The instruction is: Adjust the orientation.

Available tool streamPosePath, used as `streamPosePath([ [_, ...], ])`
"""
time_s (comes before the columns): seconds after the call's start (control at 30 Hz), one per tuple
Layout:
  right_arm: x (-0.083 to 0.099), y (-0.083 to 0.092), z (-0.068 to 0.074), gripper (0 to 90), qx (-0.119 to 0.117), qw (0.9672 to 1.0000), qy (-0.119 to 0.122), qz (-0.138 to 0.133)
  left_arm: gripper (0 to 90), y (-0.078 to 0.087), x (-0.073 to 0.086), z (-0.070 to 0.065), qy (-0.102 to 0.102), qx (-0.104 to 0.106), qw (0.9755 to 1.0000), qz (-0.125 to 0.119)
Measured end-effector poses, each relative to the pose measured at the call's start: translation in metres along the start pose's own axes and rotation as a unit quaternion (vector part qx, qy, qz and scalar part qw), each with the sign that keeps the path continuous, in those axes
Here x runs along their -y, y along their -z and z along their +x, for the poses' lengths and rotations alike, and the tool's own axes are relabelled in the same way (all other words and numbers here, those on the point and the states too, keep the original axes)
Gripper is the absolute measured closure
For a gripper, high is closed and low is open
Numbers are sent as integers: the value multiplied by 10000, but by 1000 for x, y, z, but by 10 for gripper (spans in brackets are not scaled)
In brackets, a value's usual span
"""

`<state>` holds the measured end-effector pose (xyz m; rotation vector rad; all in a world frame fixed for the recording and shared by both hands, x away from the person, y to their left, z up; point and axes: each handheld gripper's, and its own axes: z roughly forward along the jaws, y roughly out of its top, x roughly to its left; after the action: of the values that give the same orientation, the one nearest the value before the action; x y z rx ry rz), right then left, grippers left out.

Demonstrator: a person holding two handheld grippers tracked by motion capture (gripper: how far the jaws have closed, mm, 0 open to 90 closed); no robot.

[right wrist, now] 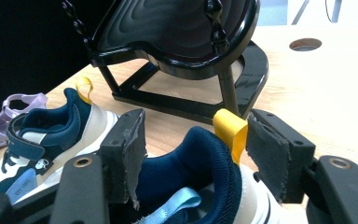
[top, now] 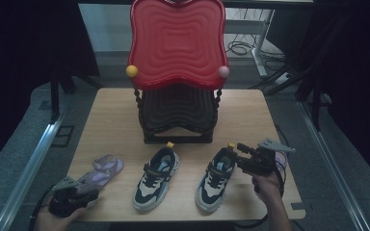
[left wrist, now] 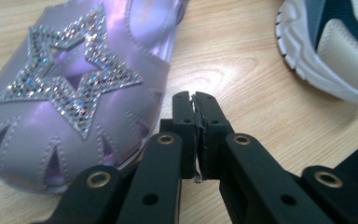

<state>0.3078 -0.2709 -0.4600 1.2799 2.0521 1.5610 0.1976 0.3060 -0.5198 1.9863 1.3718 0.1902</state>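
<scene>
your left gripper (left wrist: 195,100) has its jaws pressed together on nothing, resting just beside the toe of the purple sandal (left wrist: 70,88) at the table's (top: 115,120) front left. your right gripper (right wrist: 191,140) has its jaws spread around the heel of the right sneaker (top: 216,179), the yellow loop (right wrist: 230,130) between the pads, which do not press on it. the left sneaker (top: 157,178) lies between sandal and right sneaker, in front of the rack (top: 177,62).

The left gripper (left wrist: 196,105) has its jaws pressed together over bare wood, just beside a purple sandal (left wrist: 70,88); a sneaker (left wrist: 335,46), perhaps navy, sits at the upper right
</scene>
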Motion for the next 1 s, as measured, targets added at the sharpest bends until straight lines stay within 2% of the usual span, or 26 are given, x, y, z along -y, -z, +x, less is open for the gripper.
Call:
streamPosePath([
  [0.1,0,0,-1,382,33,10000,-11,-13,884,-2,2,1,-29,-136,9999,72],
  [0.8,2,-3,1,378,124,9999,-17,33,899,2,5,11,65,-209,9997,139],
  [1.0,3,-4,1,375,203,9998,-16,20,900,2,5,9,9,-366,9991,192],
])
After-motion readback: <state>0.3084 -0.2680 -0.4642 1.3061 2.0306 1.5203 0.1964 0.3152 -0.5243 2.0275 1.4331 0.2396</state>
